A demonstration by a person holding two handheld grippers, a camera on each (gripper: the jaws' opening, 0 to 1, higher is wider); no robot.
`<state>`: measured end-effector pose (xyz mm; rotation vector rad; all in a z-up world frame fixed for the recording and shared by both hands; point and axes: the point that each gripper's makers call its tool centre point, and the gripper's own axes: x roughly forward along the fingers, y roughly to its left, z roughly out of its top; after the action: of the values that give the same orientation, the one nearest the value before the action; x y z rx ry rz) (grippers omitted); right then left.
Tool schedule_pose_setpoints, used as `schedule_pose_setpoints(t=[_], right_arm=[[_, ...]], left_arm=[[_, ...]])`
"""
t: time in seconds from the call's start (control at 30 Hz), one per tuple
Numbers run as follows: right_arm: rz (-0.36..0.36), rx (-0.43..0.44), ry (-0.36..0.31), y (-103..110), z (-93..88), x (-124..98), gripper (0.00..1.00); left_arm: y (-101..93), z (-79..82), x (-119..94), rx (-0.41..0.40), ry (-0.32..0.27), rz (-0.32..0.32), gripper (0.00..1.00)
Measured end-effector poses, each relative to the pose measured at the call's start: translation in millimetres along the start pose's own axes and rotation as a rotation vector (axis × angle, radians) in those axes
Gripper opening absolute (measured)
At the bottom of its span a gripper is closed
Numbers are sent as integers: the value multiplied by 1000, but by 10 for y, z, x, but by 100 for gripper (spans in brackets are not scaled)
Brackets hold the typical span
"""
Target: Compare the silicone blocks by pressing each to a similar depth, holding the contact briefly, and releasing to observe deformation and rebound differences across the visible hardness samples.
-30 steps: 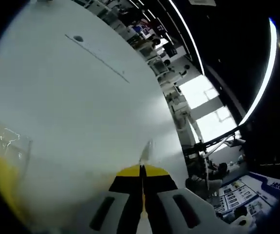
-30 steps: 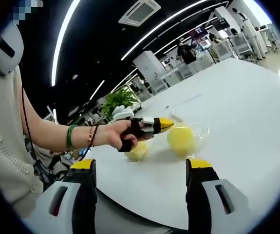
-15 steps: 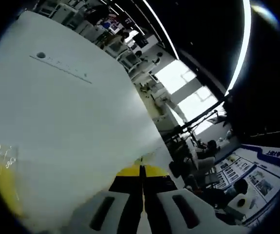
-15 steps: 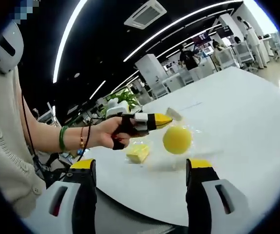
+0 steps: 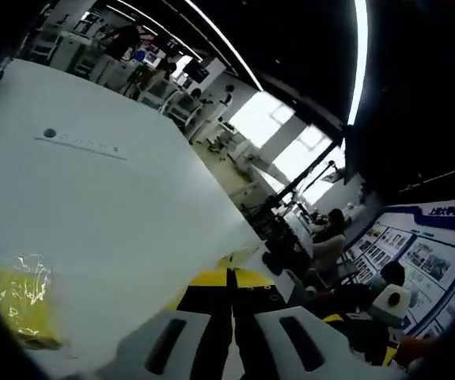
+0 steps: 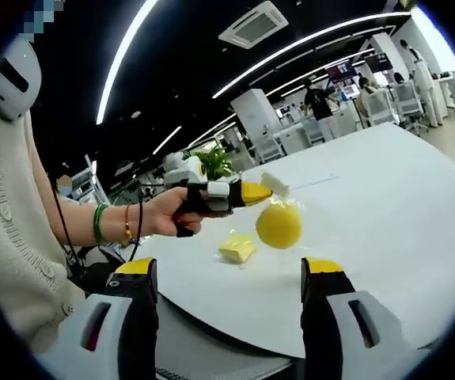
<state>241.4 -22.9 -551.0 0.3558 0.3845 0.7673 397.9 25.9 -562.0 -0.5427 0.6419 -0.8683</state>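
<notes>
Left claw lifts a bagged round yellow silicone block off the white tabletop.

Jaws together on the clear plastic bag top; the smooth ball-shaped block hangs inside it just under the tip. A flat pale-yellow silicone block lies on the tabletop below, near the hanging one. Right claw jaws wide apart, gripping nothing, both blocks ahead of it. In the left gripper view, a crinkled clear bag of yellow material lies left of the shut jaws.
</notes>
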Motion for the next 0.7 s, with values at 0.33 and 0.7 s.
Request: schedule_pose_setpoints(t=[0.33, 0.7], right_arm=[[72, -213, 96, 114, 279, 127, 70], [212, -500, 233, 346, 917, 640, 73]], left_arm=[[-76, 341, -645, 137, -62, 14, 0], [-207, 703, -1353, 285, -86, 15, 0]])
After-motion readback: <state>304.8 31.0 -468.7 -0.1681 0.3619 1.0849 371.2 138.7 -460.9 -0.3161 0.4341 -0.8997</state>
